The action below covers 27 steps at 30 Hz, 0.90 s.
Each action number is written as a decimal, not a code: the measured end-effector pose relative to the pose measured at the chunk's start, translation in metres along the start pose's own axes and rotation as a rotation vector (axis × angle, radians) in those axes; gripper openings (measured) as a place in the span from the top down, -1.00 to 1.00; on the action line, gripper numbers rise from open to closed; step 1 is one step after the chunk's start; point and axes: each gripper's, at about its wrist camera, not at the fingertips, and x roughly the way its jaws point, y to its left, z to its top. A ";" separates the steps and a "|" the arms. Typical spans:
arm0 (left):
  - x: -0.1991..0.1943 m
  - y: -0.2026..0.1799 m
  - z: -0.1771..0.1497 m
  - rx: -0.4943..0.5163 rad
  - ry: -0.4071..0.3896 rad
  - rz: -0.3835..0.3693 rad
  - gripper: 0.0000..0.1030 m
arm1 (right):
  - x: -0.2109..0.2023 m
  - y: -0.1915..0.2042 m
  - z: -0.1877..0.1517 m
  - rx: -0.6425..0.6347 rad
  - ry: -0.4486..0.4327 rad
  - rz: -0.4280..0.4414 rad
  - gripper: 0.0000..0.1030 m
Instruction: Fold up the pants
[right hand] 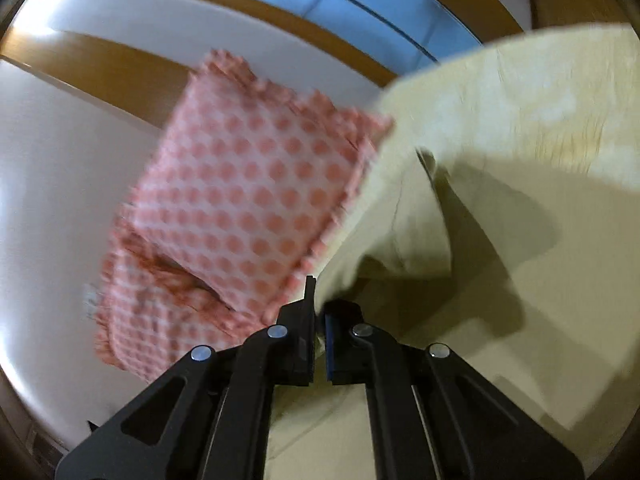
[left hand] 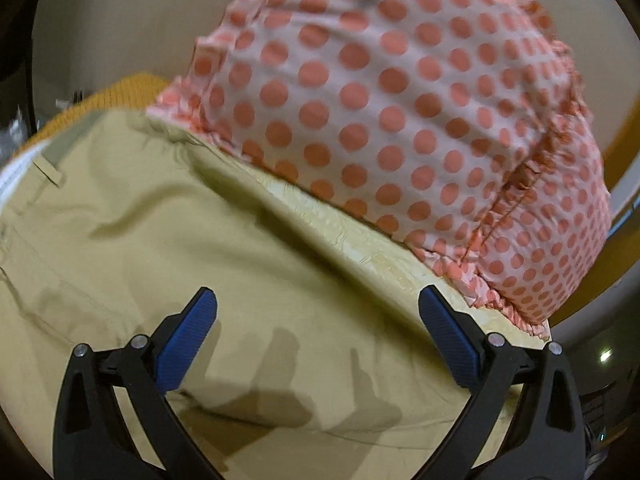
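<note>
Khaki pants (left hand: 168, 248) lie spread on a pale yellow bed cover (left hand: 360, 240), waistband and belt loop at the upper left. My left gripper (left hand: 318, 306) hovers just above the pants, wide open and empty, blue pads (left hand: 188, 340) apart. In the right wrist view my right gripper (right hand: 318, 312) is shut on a fold of the khaki pants (right hand: 404, 208) and holds it lifted, the cloth hanging to the right.
A pink pillow with orange dots (left hand: 400, 112) lies right behind the pants; it also shows in the right wrist view (right hand: 248, 200). An orange cloth (left hand: 100, 100) lies at the left. A white wall with wooden trim (right hand: 120, 64) stands behind the bed.
</note>
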 end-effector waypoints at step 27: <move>-0.148 0.072 -0.177 -0.066 -0.119 -0.048 0.93 | -0.079 -0.028 0.002 -0.094 -0.064 -0.113 0.94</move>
